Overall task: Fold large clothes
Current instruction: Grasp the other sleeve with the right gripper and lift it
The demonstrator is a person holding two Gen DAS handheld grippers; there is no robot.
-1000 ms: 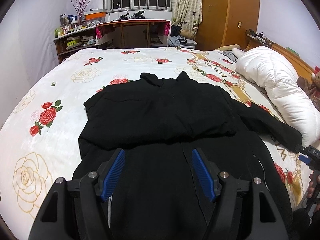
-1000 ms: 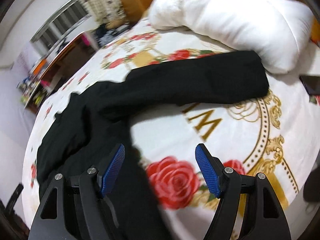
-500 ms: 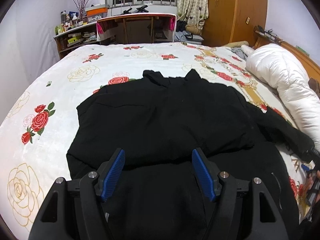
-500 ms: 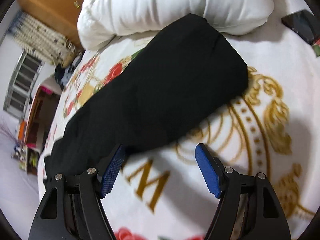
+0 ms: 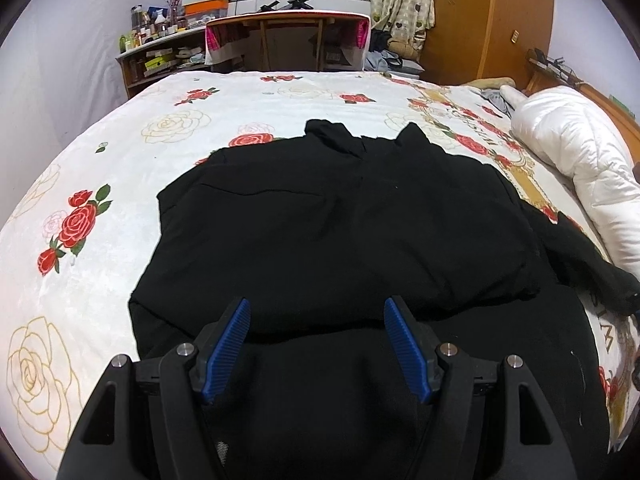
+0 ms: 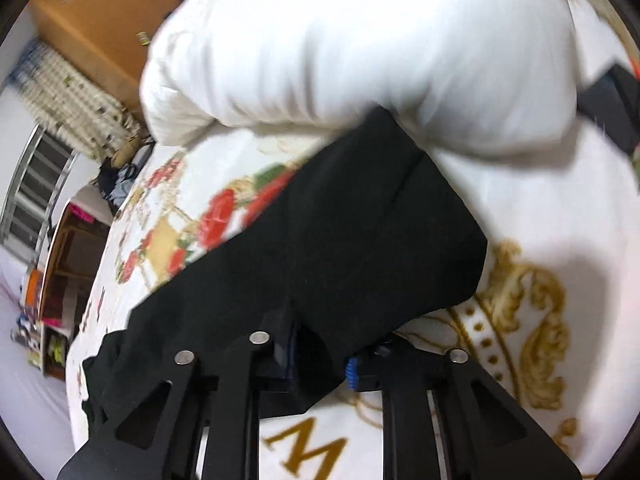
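One black garment (image 5: 344,232), partly folded, spread ahead of left gripper (image 5: 318,344), jaws wide. One sleeve (image 6: 360,248) pinched within right gripper (image 6: 320,364).

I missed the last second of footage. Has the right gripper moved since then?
Yes. The right gripper has closed in on the black sleeve, toward the white duvet, and now pinches the sleeve.

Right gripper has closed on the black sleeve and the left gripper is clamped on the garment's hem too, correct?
Not quite. The left gripper is open, its blue fingers spread above the black garment, as the left wrist view shows. The right gripper has indeed closed on the sleeve.
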